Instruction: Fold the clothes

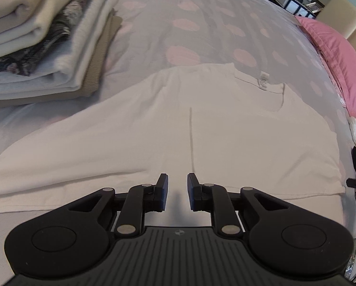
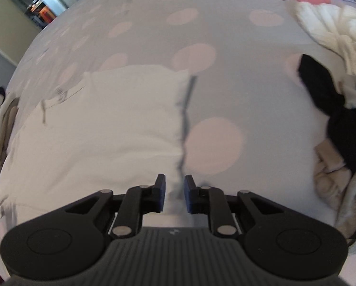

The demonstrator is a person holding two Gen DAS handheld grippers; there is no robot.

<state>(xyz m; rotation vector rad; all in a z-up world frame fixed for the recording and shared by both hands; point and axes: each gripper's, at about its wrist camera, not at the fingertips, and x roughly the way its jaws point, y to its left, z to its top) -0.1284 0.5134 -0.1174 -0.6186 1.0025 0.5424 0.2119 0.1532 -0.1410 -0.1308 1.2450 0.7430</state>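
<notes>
Surface: bed (image 1: 201, 23) with grey cover dotted pink; one pink pillow (image 1: 333, 52) at its far right edge.
Task item: one white T-shirt (image 1: 154, 131), spread flat on the bed, neck label (image 1: 263, 79) at the far end, hem nearest the left gripper.
Left gripper (image 1: 177, 191): low over the shirt's near hem, aimed along the shirt toward the collar. Fingers (image 1: 162, 190) parted by a narrow gap, nothing between them.
Right gripper (image 2: 174, 194): low at the shirt's right side edge (image 2: 181, 131), pointing along it. Fingers (image 2: 160, 191) slightly apart, straddling the edge; contact with the cloth cannot be told, view blurred.
Folded stack (image 1: 42, 43): one pile, far left of the shirt, several layers, cream on top.
Unfolded heap (image 2: 340, 95): right side of the bed, white and black pieces mixed; count unclear.
</notes>
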